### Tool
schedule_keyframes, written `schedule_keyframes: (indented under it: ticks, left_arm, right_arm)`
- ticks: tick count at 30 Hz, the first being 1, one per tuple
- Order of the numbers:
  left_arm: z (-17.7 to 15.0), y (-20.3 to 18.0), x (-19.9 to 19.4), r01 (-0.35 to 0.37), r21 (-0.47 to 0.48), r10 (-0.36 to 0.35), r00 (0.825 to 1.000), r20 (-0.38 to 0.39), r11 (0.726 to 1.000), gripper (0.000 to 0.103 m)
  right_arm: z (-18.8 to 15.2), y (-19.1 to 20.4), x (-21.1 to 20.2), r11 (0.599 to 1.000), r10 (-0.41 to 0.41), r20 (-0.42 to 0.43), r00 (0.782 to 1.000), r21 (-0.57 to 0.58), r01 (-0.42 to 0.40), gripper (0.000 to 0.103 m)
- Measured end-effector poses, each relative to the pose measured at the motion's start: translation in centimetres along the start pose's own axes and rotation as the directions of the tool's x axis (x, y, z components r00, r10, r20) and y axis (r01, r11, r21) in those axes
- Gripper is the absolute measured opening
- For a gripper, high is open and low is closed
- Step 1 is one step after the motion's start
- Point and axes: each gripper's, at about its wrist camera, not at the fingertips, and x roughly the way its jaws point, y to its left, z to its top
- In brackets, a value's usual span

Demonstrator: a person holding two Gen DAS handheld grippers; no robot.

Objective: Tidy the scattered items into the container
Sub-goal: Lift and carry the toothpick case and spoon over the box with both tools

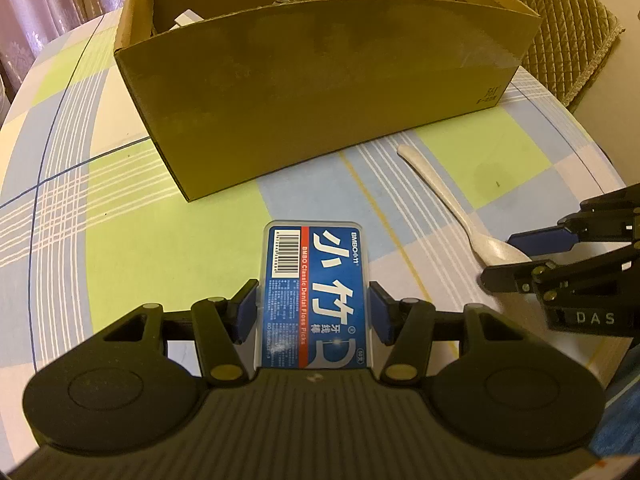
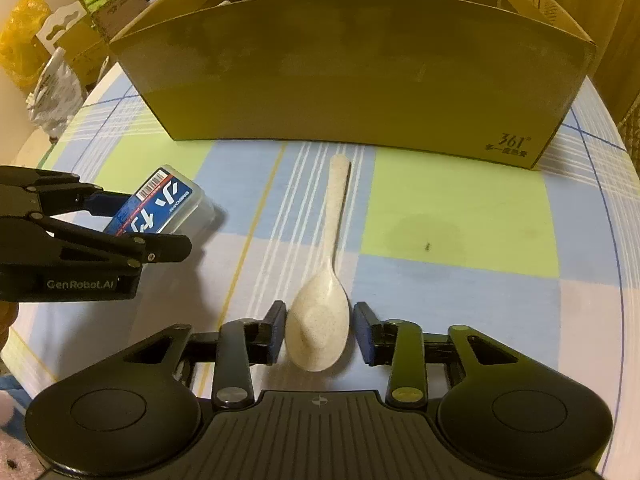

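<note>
A blue-labelled dental floss pick box (image 1: 314,292) sits between the fingers of my left gripper (image 1: 314,312), whose pads press its two sides; it also shows in the right wrist view (image 2: 164,204). A cream speckled spoon (image 2: 324,292) lies on the checked tablecloth, handle toward the cardboard box (image 2: 360,72). My right gripper (image 2: 320,328) is open, its pads on either side of the spoon bowl with small gaps. In the left wrist view the spoon (image 1: 452,204) and right gripper (image 1: 504,256) are at the right, and the cardboard box (image 1: 320,88) stands ahead, with some items inside.
The round table (image 2: 460,208) has a checked blue, green and white cloth. A quilted chair back (image 1: 568,28) stands behind the box at the right. Bags and packages (image 2: 60,52) are piled beyond the table's left edge.
</note>
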Motion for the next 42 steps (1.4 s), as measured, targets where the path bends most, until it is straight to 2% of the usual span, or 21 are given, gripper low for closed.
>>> schedule_keyframes:
  ticks: [7, 9, 13, 28, 36, 42]
  left_arm:
    - [-0.2, 0.4, -0.5, 0.001, -0.009, -0.001, 1.000, 0.005, 1.000, 0.052]
    - [-0.2, 0.4, -0.5, 0.002, -0.010, -0.002, 1.000, 0.007, 1.000, 0.052]
    - [-0.2, 0.4, -0.7, 0.004, -0.011, -0.004, 1.000, 0.012, 1.000, 0.052]
    - [0.2, -0.5, -3.2, 0.012, -0.006, -0.011, 0.998, 0.070, 1.000, 0.052]
    - [-0.3, -0.5, -5.0, -0.012, -0.037, 0.016, 0.995, 0.095, 0.999, 0.052]
    - [-1.2, 0.0, -6.8, -0.044, -0.074, 0.052, 0.993, 0.102, 0.996, 0.052]
  right_arm:
    - [0.0, 0.4, 0.3, 1.000, -0.019, -0.001, 1.000, -0.023, 0.019, 0.037]
    - [0.0, 0.8, 0.4, 0.998, -0.044, 0.001, 0.999, -0.052, 0.044, 0.030]
    - [-0.1, 1.0, 0.1, 0.996, -0.049, 0.008, 0.999, -0.073, 0.049, 0.029]
    - [-0.3, 2.1, -3.1, 0.993, -0.009, 0.096, 0.995, -0.116, 0.020, 0.029]
    - [-0.4, 2.6, -4.5, 0.990, 0.018, 0.146, 0.989, -0.140, 0.003, 0.029]
    - [-0.8, 3.6, -5.3, 0.979, 0.053, 0.182, 0.982, -0.204, -0.015, 0.029]
